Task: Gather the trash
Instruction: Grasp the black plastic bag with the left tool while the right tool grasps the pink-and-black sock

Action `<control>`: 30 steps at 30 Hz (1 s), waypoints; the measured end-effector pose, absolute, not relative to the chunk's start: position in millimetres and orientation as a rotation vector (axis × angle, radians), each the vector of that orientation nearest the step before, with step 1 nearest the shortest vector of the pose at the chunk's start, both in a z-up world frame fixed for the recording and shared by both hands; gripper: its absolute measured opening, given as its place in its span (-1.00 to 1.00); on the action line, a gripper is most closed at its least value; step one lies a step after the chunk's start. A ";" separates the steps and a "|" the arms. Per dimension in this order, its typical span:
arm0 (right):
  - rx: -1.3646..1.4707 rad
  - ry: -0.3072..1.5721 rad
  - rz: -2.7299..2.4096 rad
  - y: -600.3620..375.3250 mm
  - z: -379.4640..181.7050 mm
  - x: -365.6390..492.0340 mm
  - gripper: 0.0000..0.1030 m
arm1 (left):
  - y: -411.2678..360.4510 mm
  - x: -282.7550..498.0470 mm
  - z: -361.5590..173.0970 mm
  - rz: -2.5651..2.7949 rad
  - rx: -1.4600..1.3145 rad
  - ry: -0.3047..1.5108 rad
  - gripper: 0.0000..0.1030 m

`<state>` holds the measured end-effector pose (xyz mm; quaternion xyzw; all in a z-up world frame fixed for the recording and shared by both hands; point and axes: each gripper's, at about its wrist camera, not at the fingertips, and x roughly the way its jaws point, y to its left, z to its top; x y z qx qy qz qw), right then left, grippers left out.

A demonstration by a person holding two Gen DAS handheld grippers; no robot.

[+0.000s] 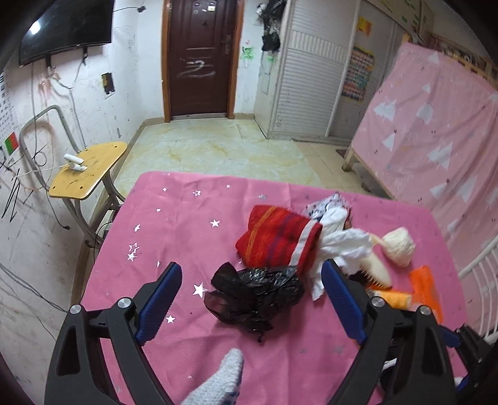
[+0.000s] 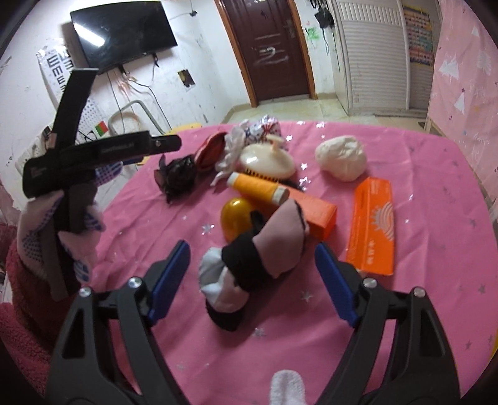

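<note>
Both views: even, fairly bright indoor light, slight cool-magenta cast. Strong fisheye distortion; door frame [image 1: 166, 62] and wall edges bow outward, corners vignette to black. White streak of glare on the dark television [image 1: 65, 28], repeated in the right wrist view [image 2: 123, 32]. Shadows soft and short, lying close under the black plastic bag [image 1: 255, 296] and the sock bundle [image 2: 249, 268]. Pink tablecloth [image 1: 186, 218] reads saturated, silver stars sparkle. Centre sharp; periphery soft and smeared, near-lens glove tips blurred.
</note>
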<state>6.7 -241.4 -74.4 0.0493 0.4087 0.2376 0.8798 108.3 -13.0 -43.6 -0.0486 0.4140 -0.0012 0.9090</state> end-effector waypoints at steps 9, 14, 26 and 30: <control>0.094 0.882 0.475 -231.8 -81.3 9.9 0.53 | -17.5 117.9 -67.0 -0.031 -0.030 0.895 0.58; 0.094 0.896 0.466 -230.3 -82.8 13.4 0.38 | -22.4 117.5 -77.7 -0.077 -0.034 0.941 -0.19; 0.157 0.897 0.467 -238.5 -87.4 16.3 0.00 | -24.8 96.5 -66.1 -0.136 -0.056 0.890 -0.47; 0.186 0.871 0.484 -245.8 -82.0 9.9 0.00 | -26.5 85.4 -51.6 -0.141 -0.055 0.859 -0.47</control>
